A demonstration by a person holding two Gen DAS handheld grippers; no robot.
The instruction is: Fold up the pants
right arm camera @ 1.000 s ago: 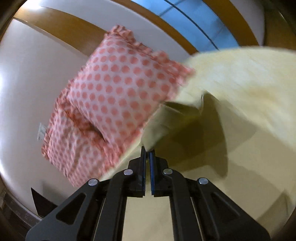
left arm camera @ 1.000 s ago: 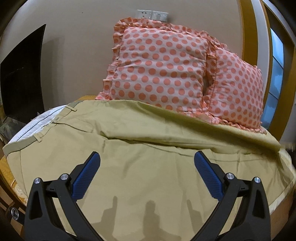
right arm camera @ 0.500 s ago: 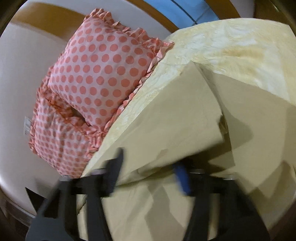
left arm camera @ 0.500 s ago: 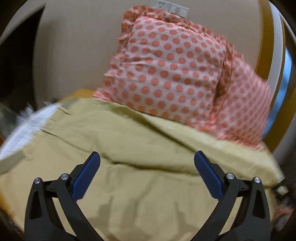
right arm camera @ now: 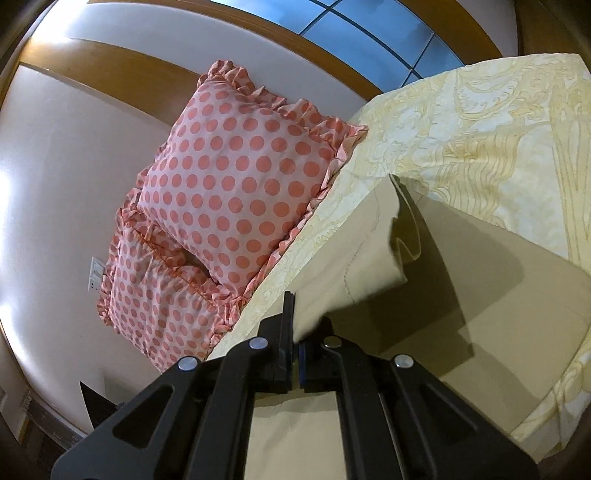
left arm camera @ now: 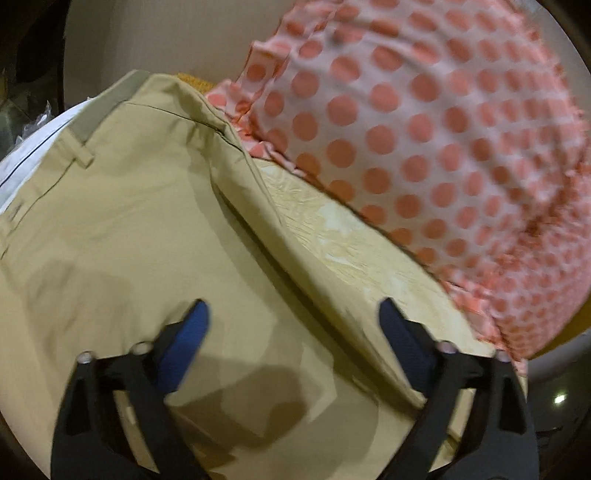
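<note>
Khaki pants [left arm camera: 140,229] lie spread on a pale yellow patterned bedspread [left arm camera: 354,243], waistband with belt loops at the upper left. My left gripper [left arm camera: 295,328] is open and empty, hovering low over the pants near their far folded edge. In the right wrist view my right gripper [right arm camera: 295,332] is shut on an edge of the pants [right arm camera: 369,258], holding a folded flap of the cloth up off the bedspread [right arm camera: 480,129].
Two pink pillows with coral dots [right arm camera: 236,192] [left arm camera: 424,147] lean against the wall at the bed's head. A window [right arm camera: 369,29] with a wooden frame is behind. White fabric [left arm camera: 26,158] lies beyond the waistband at the left.
My right gripper opened half a second ago and has now shut on the pants edge again. My left gripper has swung right and dropped closer to the pants, staying open.
</note>
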